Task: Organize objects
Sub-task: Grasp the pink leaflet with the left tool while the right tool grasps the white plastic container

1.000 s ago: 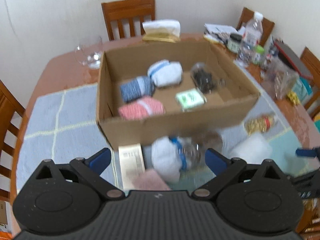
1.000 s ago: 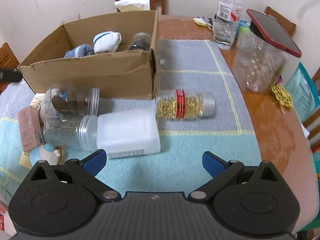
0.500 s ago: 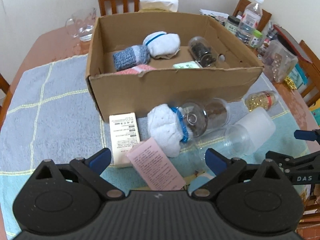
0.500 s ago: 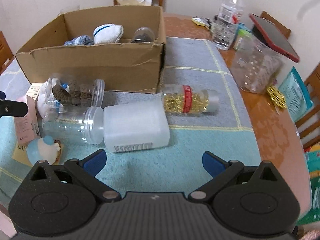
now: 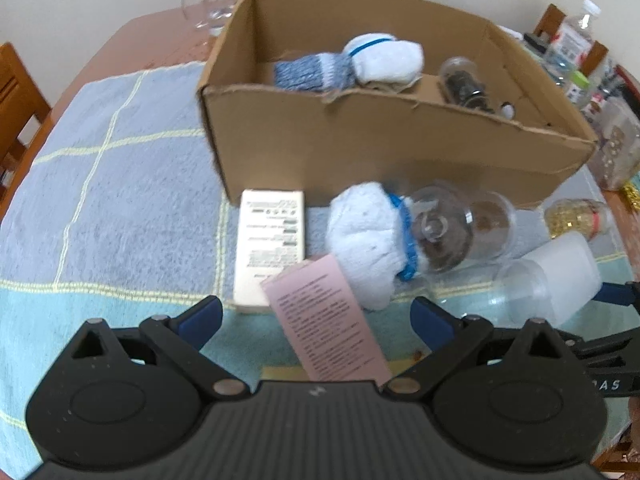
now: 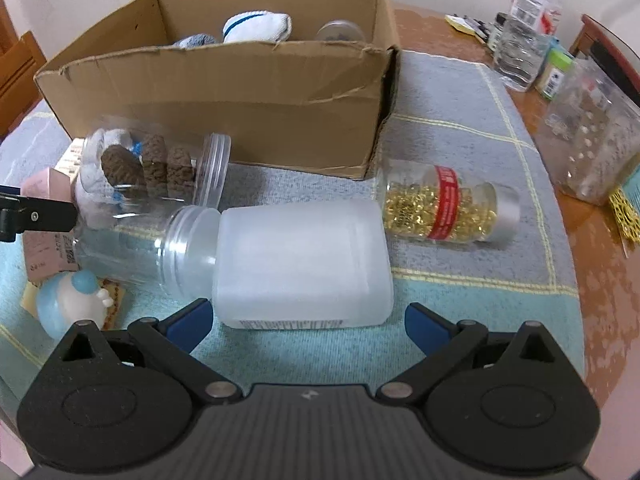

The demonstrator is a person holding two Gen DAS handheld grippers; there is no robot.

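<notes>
Your right gripper (image 6: 306, 318) has closed in on the frosted jar (image 6: 302, 264) near the mat's front edge, fingers wide (holding nothing); its smooth sides could slip, nudging the clear jar (image 6: 132, 250).

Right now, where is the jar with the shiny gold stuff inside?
In the right wrist view, the gold-filled jar lies on its side on the blue mat, off the cardboard box's right front corner, beside the frosted white container.

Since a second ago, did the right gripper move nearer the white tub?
Yes. The right gripper has moved forward: the frosted white tub on the mat now sits just ahead of its open fingertips, and the cardboard box looms larger.
</notes>
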